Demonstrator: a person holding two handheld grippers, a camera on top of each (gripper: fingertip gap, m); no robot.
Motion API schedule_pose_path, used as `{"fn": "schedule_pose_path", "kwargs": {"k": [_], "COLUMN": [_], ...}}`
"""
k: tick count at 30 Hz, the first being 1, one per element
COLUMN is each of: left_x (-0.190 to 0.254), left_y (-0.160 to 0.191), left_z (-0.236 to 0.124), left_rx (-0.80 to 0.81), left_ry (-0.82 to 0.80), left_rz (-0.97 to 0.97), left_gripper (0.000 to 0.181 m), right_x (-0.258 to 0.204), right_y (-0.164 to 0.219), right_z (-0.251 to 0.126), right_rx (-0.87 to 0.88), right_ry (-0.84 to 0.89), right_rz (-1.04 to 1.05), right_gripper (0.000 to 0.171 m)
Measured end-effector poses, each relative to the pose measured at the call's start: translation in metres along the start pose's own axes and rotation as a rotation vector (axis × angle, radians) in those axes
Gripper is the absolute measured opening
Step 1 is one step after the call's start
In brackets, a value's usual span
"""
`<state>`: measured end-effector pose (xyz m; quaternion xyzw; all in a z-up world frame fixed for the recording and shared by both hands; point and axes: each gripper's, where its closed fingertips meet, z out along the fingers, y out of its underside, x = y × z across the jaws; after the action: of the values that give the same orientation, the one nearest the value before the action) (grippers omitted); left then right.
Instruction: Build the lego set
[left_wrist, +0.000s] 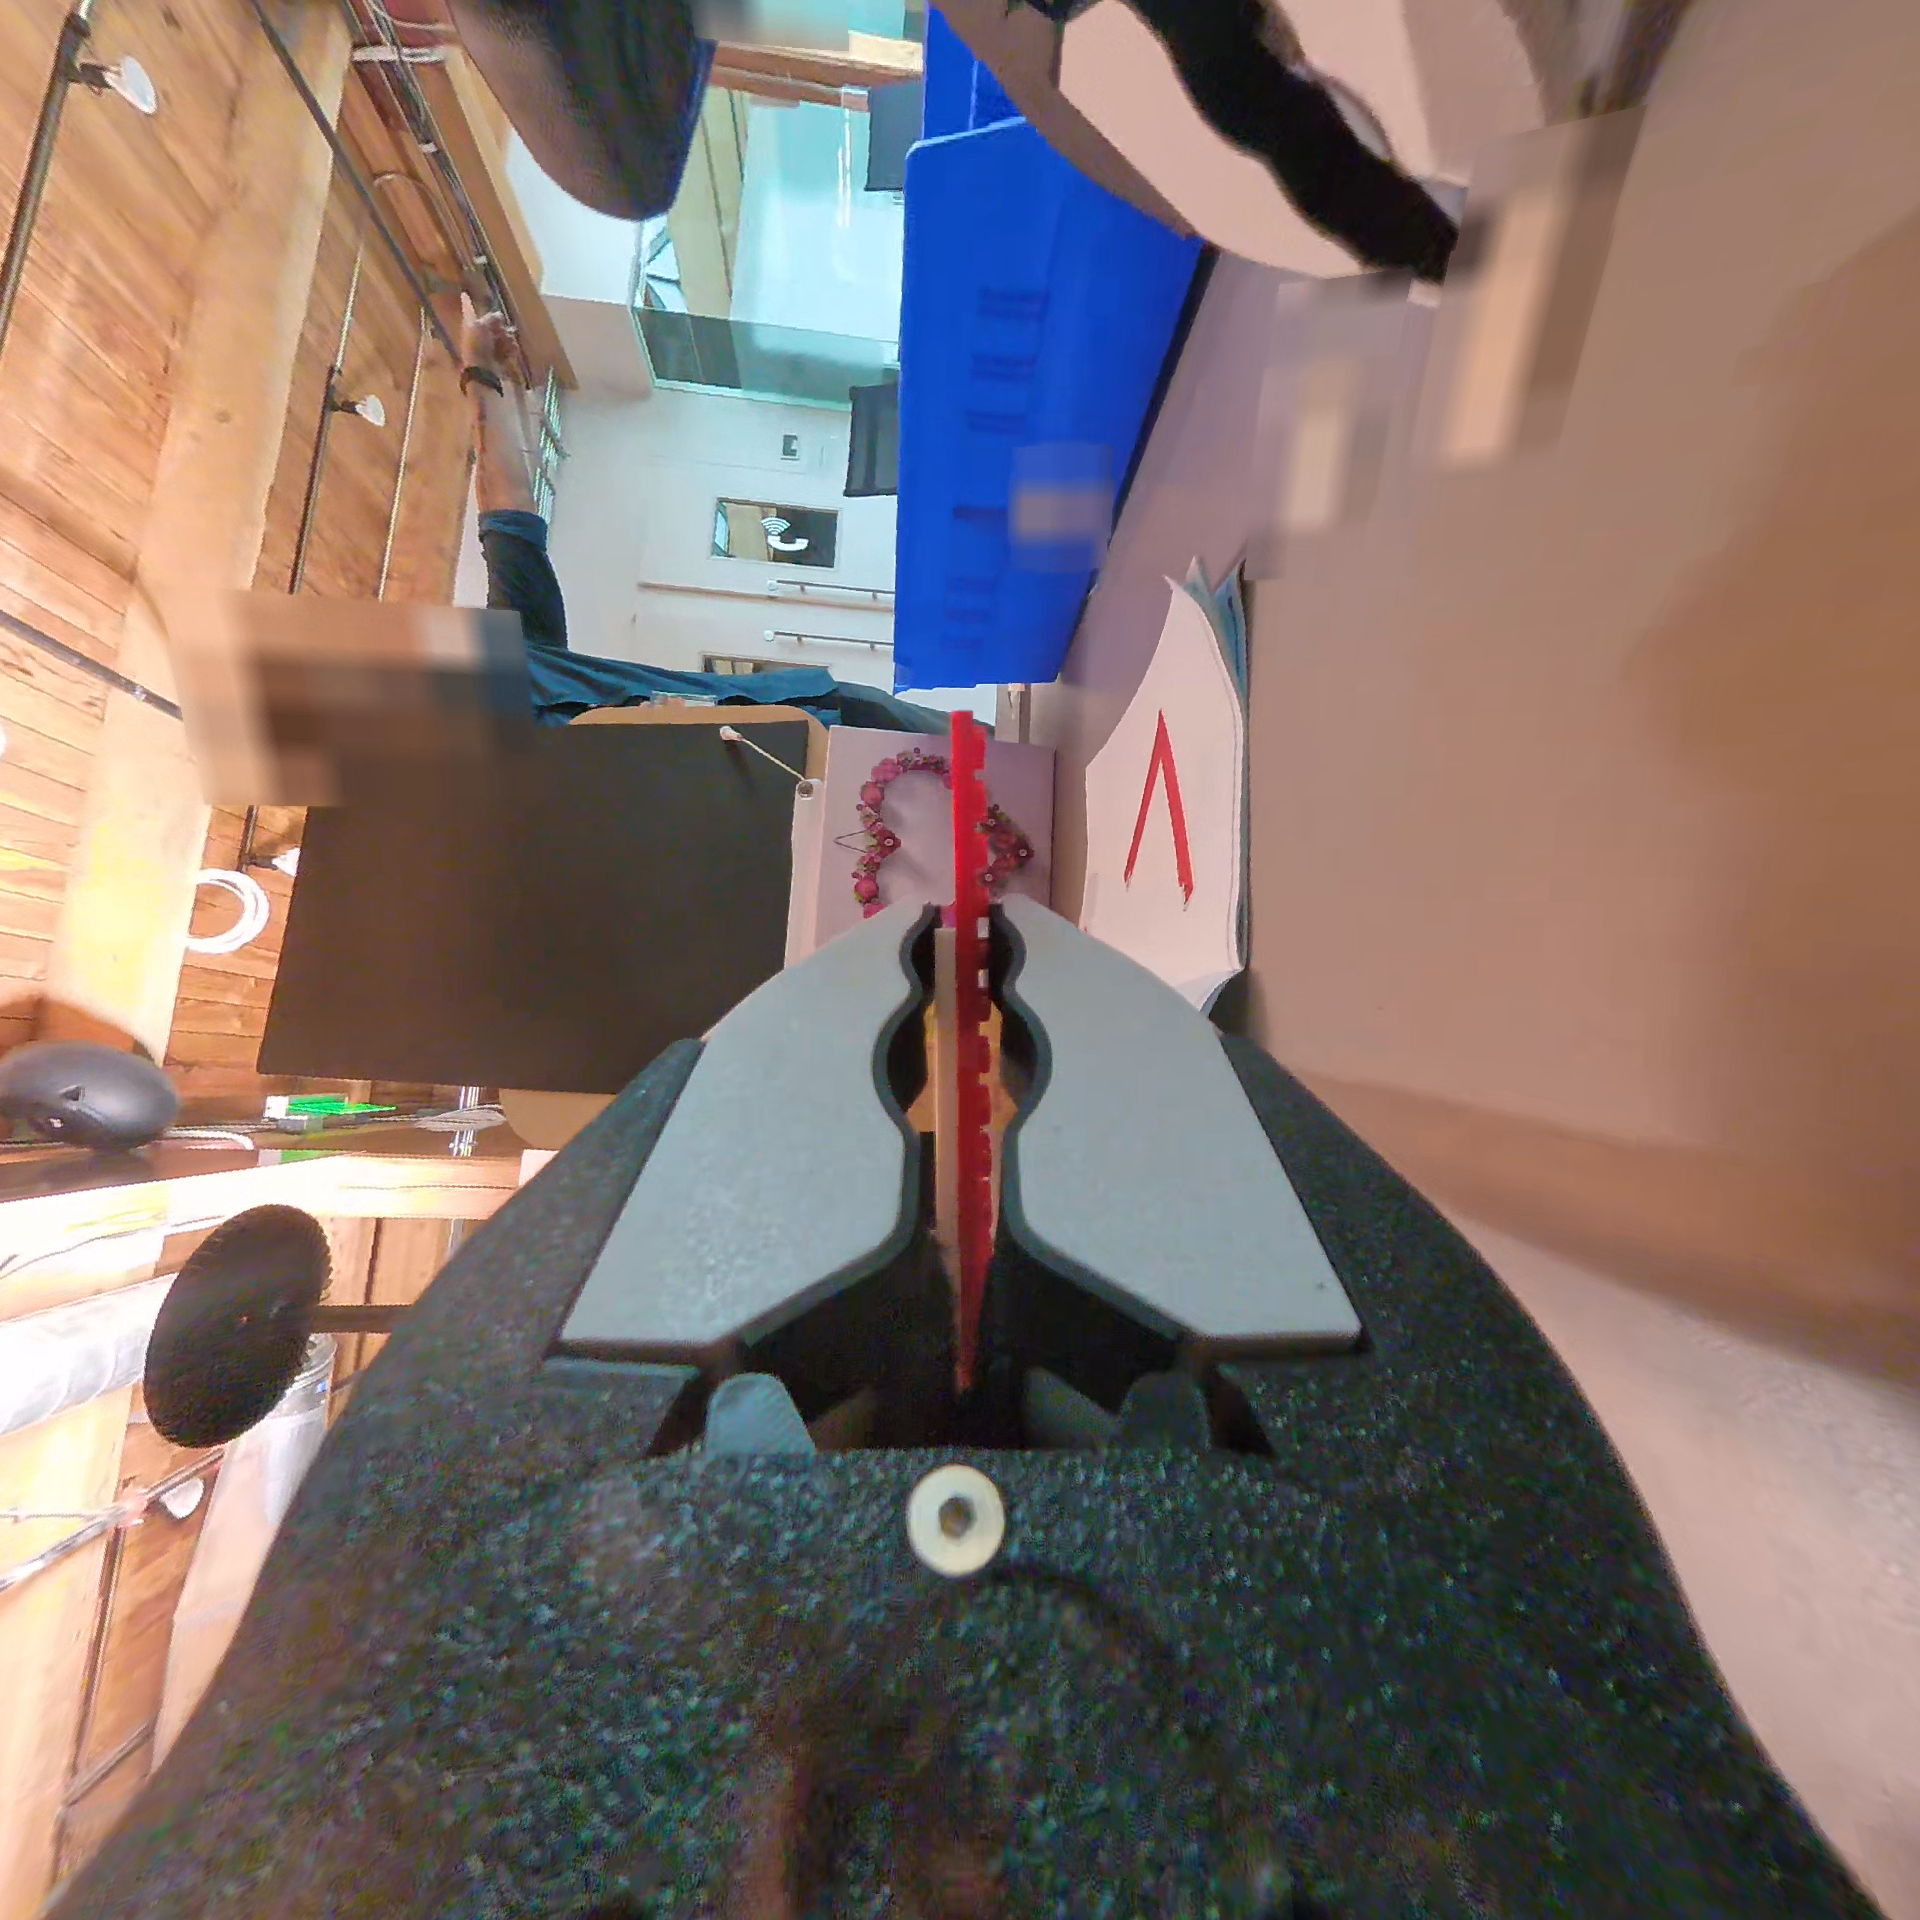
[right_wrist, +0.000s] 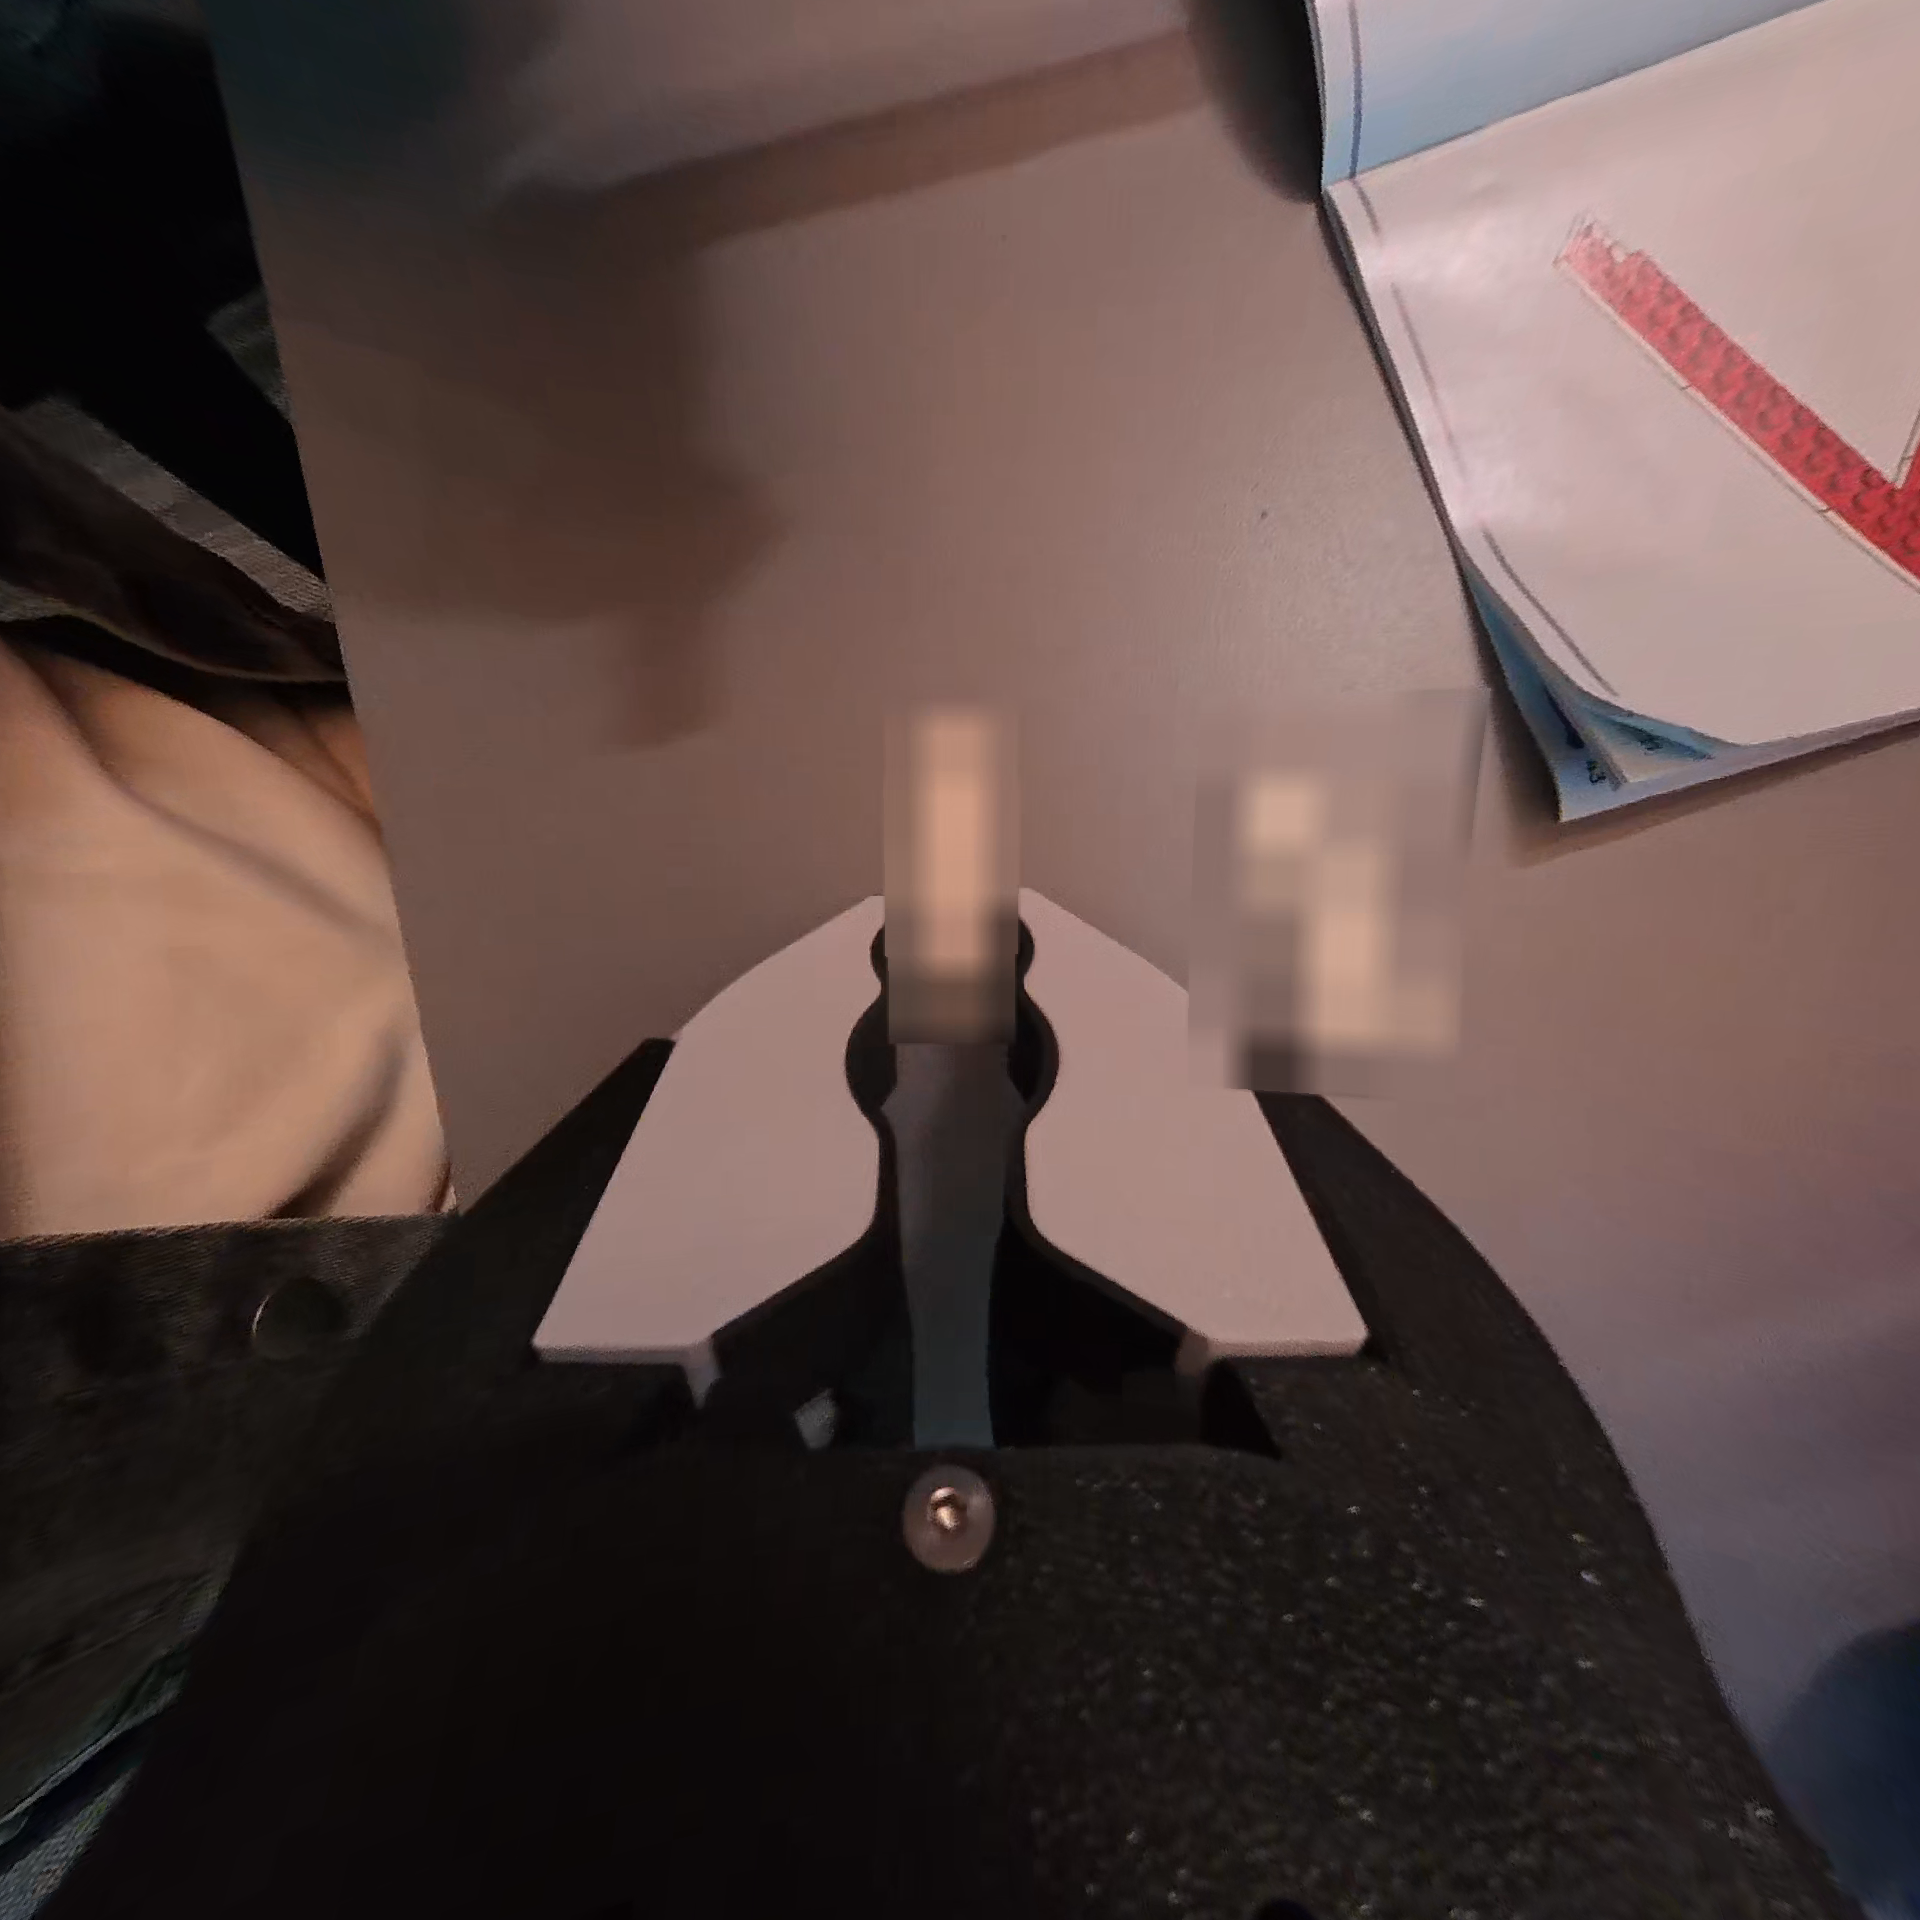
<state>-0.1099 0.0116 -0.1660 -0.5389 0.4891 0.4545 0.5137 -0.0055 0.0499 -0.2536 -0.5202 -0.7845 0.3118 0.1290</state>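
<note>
The left gripper (left_wrist: 964, 935) jaws clamp a long red plate (left_wrist: 970, 831) edge-on; it projects beyond the tips. Judged light, stiff, thin: grip near mid-length. The right gripper (right_wrist: 951, 935) jaws stand nearly closed; contents masked, cannot tell

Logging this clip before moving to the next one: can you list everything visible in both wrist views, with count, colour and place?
Red Lego plate: one, red, edge-on, clamped in the left jaws.
Instruction booklet: one, white with a red diagram, open on the table.
Table: one, grey, under the right gripper.
Storage bin: one, blue, beyond the booklet.
Box with wreath picture: one, lilac, behind the plate.
Black board: one, left of the box.
Left gripper: grey fingers, black body, shut on the plate.
Right gripper: same build; a mosaic patch covers the tips, jaws nearly together.
</note>
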Motion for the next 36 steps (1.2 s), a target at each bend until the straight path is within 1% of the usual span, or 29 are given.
{"fn": "schedule_pose_path", "kwargs": {"k": [2,4,7,10,12,16,21,24,27,36], "left_x": [-0.001,-0.002,-0.005,-0.007,-0.009,-0.015,-0.016,-0.018,-0.018,-0.017], "left_y": [-0.001,-0.001,0.0,0.004,0.004,-0.002,-0.009,-0.009,-0.013,-0.015], "left_z": [0.0,0.001,0.001,0.005,0.009,0.014,0.015,0.014,0.015,0.021], "left_rx": [0.011,0.019,0.018,-0.031,-0.062,-0.068,-0.068,-0.08,-0.064,-0.06], "left_ry": [0.002,0.007,0.019,0.044,0.058,0.069,0.071,0.06,0.057,0.043], "left_rz": [-0.027,-0.044,-0.039,-0.043,-0.067,-0.097,-0.079,-0.065,-0.064,-0.069], "left_gripper": [0.008,0.008,0.008,0.008,0.008,0.008,0.008,0.008,0.008,0.007], "right_x": [-0.002,-0.01,-0.014,-0.017,-0.019,-0.017,-0.014,-0.012,-0.013,-0.01], "right_y": [-0.003,-0.017,-0.047,-0.086,-0.101,-0.12,-0.117,-0.12,-0.122,-0.115], "right_z": [0.0,-0.009,-0.042,-0.07,-0.074,-0.064,-0.055,-0.053,-0.051,-0.05], "right_rx": [-0.004,0.012,-0.01,-0.047,-0.101,-0.157,-0.249,-0.251,-0.259,-0.342], "right_ry": [-0.043,-0.124,-0.177,-0.199,-0.207,-0.238,-0.199,-0.169,-0.176,-0.172], "right_rz": [0.005,0.012,-0.02,-0.028,-0.045,-0.047,-0.071,-0.074,-0.076,-0.027], "right_gripper": [0.016,0.016,0.016,0.016,0.016,0.016,0.016,0.016,0.016,0.016]}}
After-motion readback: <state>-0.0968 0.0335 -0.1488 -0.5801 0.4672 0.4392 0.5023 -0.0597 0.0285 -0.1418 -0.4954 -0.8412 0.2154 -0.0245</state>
